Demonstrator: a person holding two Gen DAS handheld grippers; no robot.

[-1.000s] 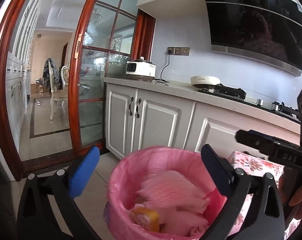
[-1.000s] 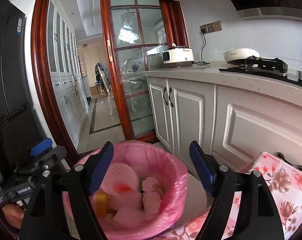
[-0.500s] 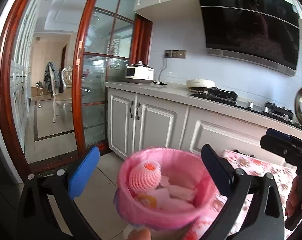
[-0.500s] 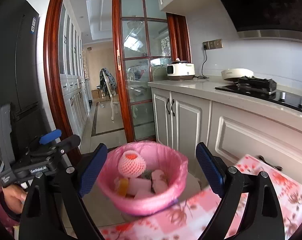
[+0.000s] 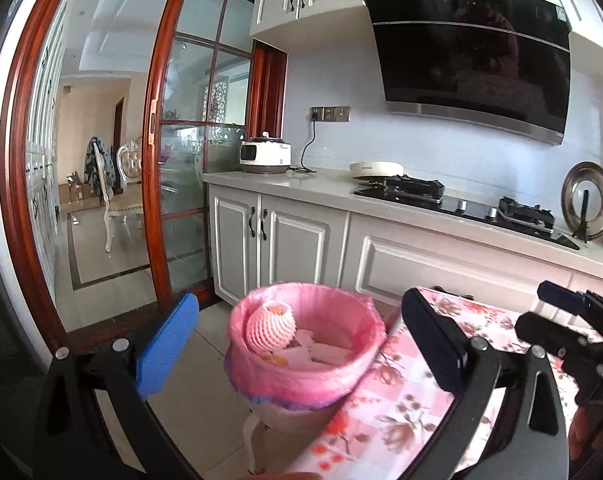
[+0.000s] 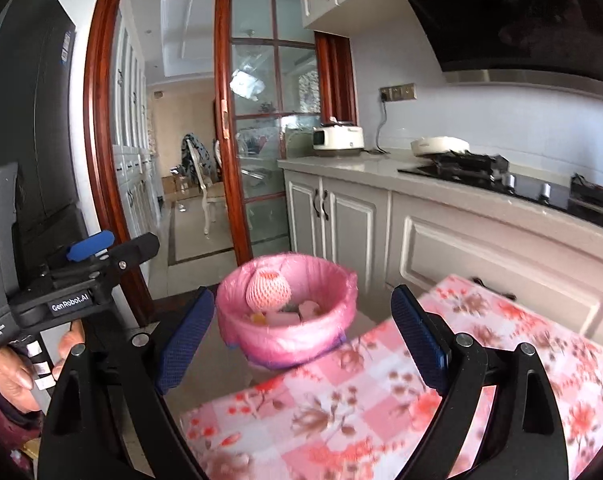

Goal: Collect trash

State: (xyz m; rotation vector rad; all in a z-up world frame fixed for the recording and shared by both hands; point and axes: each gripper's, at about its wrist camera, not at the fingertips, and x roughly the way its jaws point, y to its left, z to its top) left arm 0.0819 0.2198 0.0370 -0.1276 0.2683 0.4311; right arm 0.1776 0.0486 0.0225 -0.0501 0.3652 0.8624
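Both claws, left (image 5: pixel 297 350) and right (image 6: pixel 303 334), gape empty before the round pink-bagged bin (image 6: pixel 287 320).

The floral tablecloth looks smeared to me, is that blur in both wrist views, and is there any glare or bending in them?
Left wrist view: floral tablecloth and pink-lined bin are motion-blurred; door frame bows from fisheye. Right wrist view: the tablecloth is smeared too; glass door shows bright reflections; corners go dark.
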